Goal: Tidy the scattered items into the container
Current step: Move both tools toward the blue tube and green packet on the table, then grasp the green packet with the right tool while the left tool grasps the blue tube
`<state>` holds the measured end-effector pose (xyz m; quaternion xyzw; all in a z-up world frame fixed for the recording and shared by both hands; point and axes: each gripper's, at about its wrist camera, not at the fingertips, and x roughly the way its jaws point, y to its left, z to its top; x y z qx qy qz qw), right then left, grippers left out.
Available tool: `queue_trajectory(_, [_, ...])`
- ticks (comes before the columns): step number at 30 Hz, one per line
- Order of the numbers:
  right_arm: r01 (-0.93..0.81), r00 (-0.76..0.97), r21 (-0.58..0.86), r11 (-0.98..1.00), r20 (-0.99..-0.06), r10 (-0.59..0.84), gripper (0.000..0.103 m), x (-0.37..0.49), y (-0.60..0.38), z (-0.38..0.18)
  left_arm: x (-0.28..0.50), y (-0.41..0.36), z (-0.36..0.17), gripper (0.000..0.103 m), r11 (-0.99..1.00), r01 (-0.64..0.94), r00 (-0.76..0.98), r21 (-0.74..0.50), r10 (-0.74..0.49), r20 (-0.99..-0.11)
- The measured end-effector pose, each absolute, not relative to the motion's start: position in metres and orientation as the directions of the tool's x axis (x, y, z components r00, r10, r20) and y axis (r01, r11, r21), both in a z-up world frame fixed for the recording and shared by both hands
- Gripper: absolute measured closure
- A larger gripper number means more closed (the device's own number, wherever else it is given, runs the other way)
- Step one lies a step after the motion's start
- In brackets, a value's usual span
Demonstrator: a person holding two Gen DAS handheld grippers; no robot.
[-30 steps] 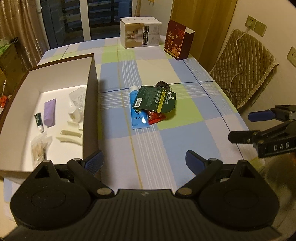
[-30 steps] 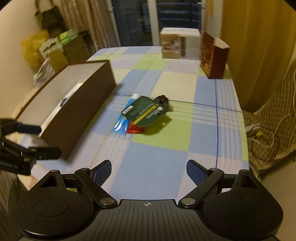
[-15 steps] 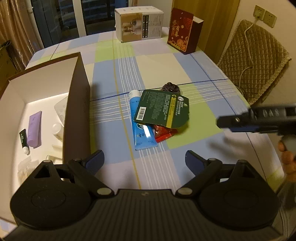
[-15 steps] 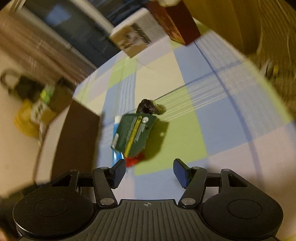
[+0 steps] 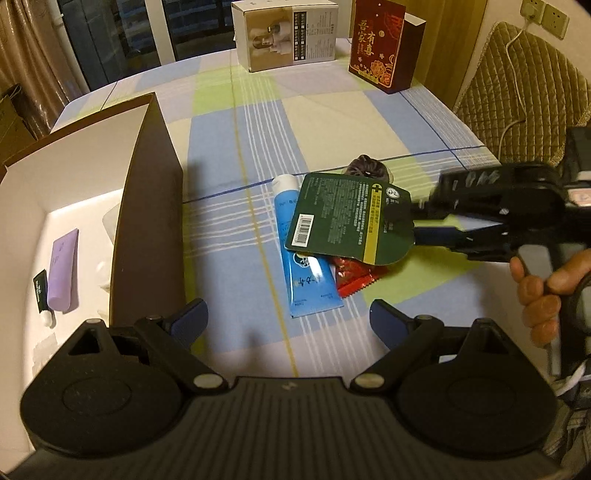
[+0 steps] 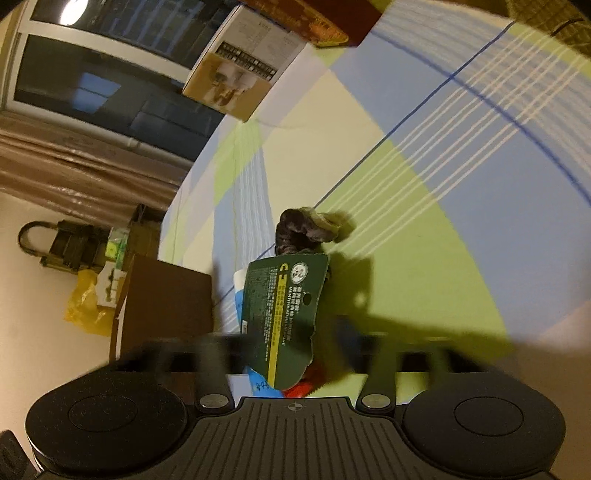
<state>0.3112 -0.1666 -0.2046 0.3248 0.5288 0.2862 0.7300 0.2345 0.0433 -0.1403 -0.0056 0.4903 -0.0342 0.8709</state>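
Observation:
A green packet (image 5: 351, 221) lies on top of a blue tube (image 5: 308, 273) and a red sachet (image 5: 352, 278) on the checked tablecloth. A dark scrunchie (image 5: 367, 168) sits just behind them. My right gripper (image 5: 421, 221) reaches in from the right, one finger on each side of the packet's right edge. In the right wrist view the green packet (image 6: 288, 317) stands between my right gripper's (image 6: 291, 343) motion-blurred fingers. My left gripper (image 5: 288, 317) hovers open and empty in front of the pile. The open box (image 5: 147, 206) stands at the left.
Inside the box lie a purple tube (image 5: 64, 273), a small dark tube (image 5: 40, 291) and some pale items. A white carton (image 5: 286, 35) and a red gift box (image 5: 384, 55) stand at the table's far end. A quilted chair (image 5: 517, 96) is at the right.
My right gripper has swung in from the table's right side to the green packet and narrowed around its edge. My left gripper moved closer to the pile, still open.

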Motion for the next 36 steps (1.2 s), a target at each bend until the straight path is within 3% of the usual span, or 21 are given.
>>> queue_trajectory(6, [-0.112,0.278,0.786,0.608,-0.563,0.778,0.097,0.306,-0.176,-0.198,0.238,0.041,-0.142,0.012,0.998,0.06,0.519,-0.02,-0.048,-0.854])
queue_trajectory(10, [-0.169,0.296,0.79,0.589,-0.529,0.795,0.101,0.294,-0.194,-0.173,0.238,0.04,-0.142,0.014,0.998,0.066,0.522,-0.007,-0.04,-0.852])
queue_trajectory(14, [-0.288,0.33,0.711,0.641,-0.555,0.764,0.101,0.275,-0.215,-0.14,0.241,0.036,-0.142,0.018,0.997,0.075,0.52,0.003,-0.036,-0.853])
queue_trajectory(20, [-0.606,0.406,0.316,0.73,-0.666,0.625,0.101,0.233,-0.209,-0.099,0.253,0.031,-0.146,0.026,0.996,0.079,0.501,-0.03,-0.066,-0.863])
queue_trajectory(25, [-0.849,0.46,-0.18,0.496,-0.714,0.528,0.101,0.157,-0.181,-0.1,0.264,0.03,-0.149,0.027,0.997,0.069,0.493,-0.045,-0.073,-0.867])
queue_trajectory(27, [-0.894,0.422,-0.248,0.372,-0.744,0.519,0.101,0.127,-0.173,-0.111,0.269,0.029,-0.152,0.027,0.997,0.066,0.487,-0.05,-0.076,-0.87])
queue_trajectory(31, [-0.924,0.345,-0.219,0.315,-0.832,0.434,0.097,0.096,-0.165,-0.145,0.276,0.028,-0.158,0.027,0.997,0.062,0.474,-0.048,-0.072,-0.877])
queue_trajectory(32, [-0.919,0.341,-0.209,0.335,-0.847,0.408,0.089,0.093,-0.165,-0.152,0.276,0.029,-0.159,0.027,0.997,0.062,0.471,-0.048,-0.072,-0.879])
queue_trajectory(33, [-0.915,0.327,-0.19,0.356,-0.867,0.376,0.061,0.091,-0.166,-0.158,0.276,0.03,-0.16,0.027,0.997,0.063,0.469,-0.048,-0.072,-0.88])
queue_trajectory(35, [-0.886,0.34,-0.165,0.433,-0.867,0.365,0.02,0.093,-0.173,-0.159,0.277,0.032,-0.161,0.027,0.997,0.063,0.465,-0.041,-0.066,-0.883])
queue_trajectory(36, [-0.865,0.344,-0.126,0.485,-0.854,0.391,0.02,0.097,-0.179,-0.154,0.277,0.034,-0.162,0.027,0.997,0.062,0.465,-0.038,-0.062,-0.883])
